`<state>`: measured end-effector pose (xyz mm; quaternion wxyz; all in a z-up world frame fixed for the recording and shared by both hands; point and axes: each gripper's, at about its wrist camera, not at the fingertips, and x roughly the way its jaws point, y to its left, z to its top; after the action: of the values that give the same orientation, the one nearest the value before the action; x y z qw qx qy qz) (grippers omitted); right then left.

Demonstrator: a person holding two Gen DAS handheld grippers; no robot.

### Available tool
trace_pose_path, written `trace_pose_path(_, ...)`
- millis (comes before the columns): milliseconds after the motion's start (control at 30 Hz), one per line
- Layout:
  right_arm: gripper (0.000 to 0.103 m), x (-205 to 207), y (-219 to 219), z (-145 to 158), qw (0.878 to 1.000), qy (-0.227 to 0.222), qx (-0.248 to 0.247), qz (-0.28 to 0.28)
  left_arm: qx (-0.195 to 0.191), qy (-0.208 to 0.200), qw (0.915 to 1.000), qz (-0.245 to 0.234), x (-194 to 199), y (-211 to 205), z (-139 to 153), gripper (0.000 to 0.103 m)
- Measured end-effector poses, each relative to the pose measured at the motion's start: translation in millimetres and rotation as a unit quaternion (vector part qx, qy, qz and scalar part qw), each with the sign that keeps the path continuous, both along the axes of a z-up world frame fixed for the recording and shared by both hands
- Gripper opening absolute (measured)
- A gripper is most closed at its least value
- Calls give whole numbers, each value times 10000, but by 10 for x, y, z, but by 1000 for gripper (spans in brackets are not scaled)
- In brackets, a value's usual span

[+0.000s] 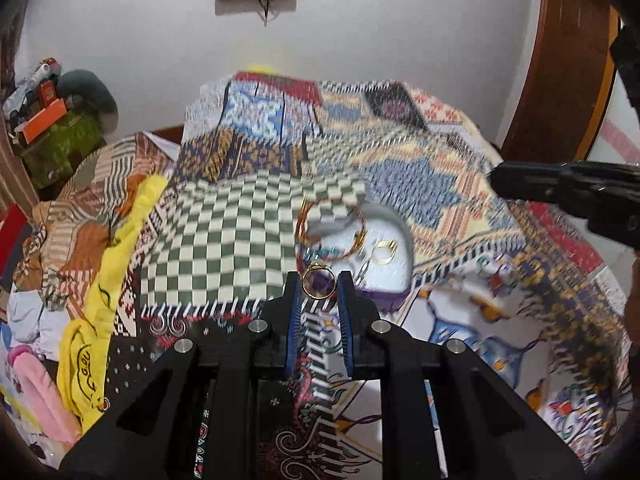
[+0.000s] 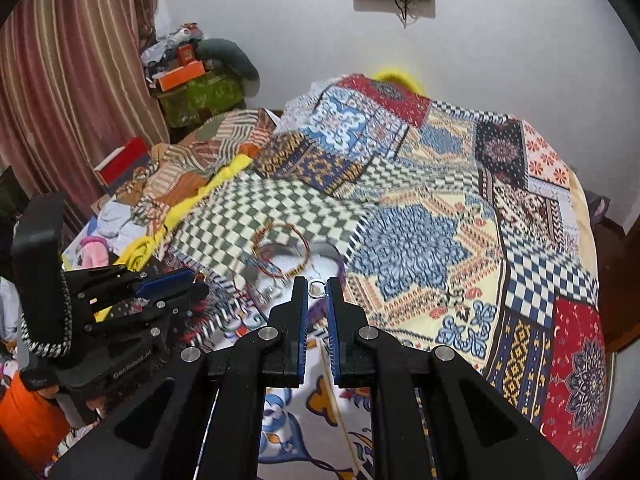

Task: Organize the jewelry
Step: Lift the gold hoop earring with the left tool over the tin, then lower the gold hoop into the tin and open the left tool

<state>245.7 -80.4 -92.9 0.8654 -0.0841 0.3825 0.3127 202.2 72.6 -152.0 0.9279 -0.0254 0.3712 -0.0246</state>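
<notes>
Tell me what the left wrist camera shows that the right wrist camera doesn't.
Only the left wrist view shows the left gripper pinching a gold ring, plus a gold hoop earring in the white tray. Only the right wrist view shows the right gripper holding a small silver ring, and the striped curtain. Both show the patchwork bedspread and a bangle lying over the tray's edge.
</notes>
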Motion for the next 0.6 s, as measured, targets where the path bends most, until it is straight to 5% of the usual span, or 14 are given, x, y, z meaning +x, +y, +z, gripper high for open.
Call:
trace_pose_path(300,8,39,166,119,9997,-120,159,127,-156,-305,9994,-68,62,-40,238,17)
trace_pose_path(600,8,299,307,-153,9993,340,-51,162,-348,65,9993,-112,332,-36,-12,17)
